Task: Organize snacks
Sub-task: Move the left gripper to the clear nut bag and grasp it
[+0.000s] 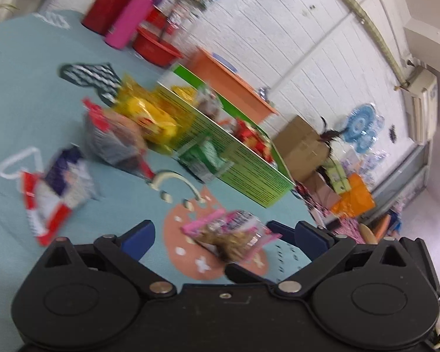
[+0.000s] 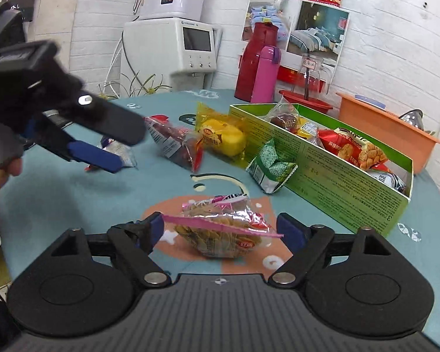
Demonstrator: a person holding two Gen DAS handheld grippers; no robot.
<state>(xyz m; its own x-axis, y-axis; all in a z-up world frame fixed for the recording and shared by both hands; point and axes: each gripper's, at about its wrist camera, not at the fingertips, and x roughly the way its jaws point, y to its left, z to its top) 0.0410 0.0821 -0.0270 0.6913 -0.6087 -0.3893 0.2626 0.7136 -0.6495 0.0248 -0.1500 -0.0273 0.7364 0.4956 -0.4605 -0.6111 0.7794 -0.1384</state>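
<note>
A pink-edged clear snack packet (image 2: 226, 228) lies on the teal tablecloth between the open jaws of my right gripper (image 2: 220, 231), which straddles it. It shows blurred in the left wrist view (image 1: 231, 234). A green cardboard box (image 2: 346, 173) holds several snacks. Loose beside it lie a green packet (image 2: 271, 165), a yellow cake packet (image 2: 220, 138) and a clear packet with red edges (image 2: 176, 143). My left gripper (image 2: 114, 146) hovers open over a blue-and-white packet (image 1: 58, 187) at the left. The left wrist view is motion-blurred; its open gripper (image 1: 217, 234) frames the pink packet.
A red thermos (image 2: 256, 61), a pink bottle (image 2: 265, 73), a red basin with a glass jar (image 2: 308, 99) and an orange bin (image 2: 384, 129) stand at the table's far edge. A white water dispenser (image 2: 173, 47) stands behind the table. The right wrist view shows the other gripper's arm at the left.
</note>
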